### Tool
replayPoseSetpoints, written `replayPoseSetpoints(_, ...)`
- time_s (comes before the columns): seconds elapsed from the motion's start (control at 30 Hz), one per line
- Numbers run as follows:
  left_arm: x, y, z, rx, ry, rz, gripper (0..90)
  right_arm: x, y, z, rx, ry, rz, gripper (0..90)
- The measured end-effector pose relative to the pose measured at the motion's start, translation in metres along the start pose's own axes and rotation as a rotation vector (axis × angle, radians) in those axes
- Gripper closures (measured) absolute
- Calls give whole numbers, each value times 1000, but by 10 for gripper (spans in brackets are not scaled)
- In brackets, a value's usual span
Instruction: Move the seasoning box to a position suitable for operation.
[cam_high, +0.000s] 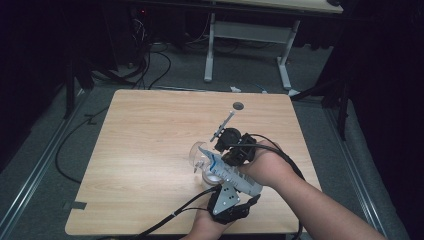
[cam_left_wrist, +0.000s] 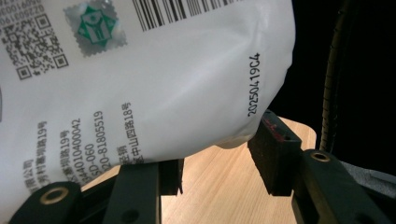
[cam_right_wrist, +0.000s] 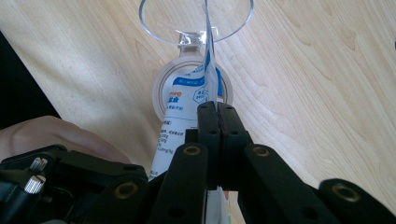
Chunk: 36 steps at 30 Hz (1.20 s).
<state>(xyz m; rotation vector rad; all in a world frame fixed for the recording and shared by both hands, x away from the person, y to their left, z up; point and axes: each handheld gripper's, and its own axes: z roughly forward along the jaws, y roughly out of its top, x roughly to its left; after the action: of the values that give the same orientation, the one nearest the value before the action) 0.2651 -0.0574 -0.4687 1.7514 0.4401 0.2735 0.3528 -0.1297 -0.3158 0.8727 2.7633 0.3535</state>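
A white pouch (cam_high: 231, 173) with blue print hangs tilted over the table's front right part. My right gripper (cam_high: 222, 157) is shut on its thin upper edge, and the right gripper view shows the jaws (cam_right_wrist: 218, 109) pinched flat on that pouch (cam_right_wrist: 184, 121). My left gripper (cam_high: 234, 189) holds the lower end. In the left gripper view the bulging pouch (cam_left_wrist: 140, 74) with its barcodes sits between the left gripper's (cam_left_wrist: 219, 163) parted jaws. A clear funnel (cam_right_wrist: 196, 18) stands by the pouch's top, above a beige round container (cam_right_wrist: 161, 86).
A thin syringe-like tool (cam_high: 223, 125) lies on the wooden table (cam_high: 145, 150) behind the grippers, near a dark round spot (cam_high: 238, 106). Cables trail off the front edge. A desk frame (cam_high: 247, 35) stands on the floor beyond the table.
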Motion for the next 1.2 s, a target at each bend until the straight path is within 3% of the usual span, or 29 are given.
replayPoseSetpoints(1.2,4,-27,0,64,-3,16,571,1,-14,6,6,31,13,900)
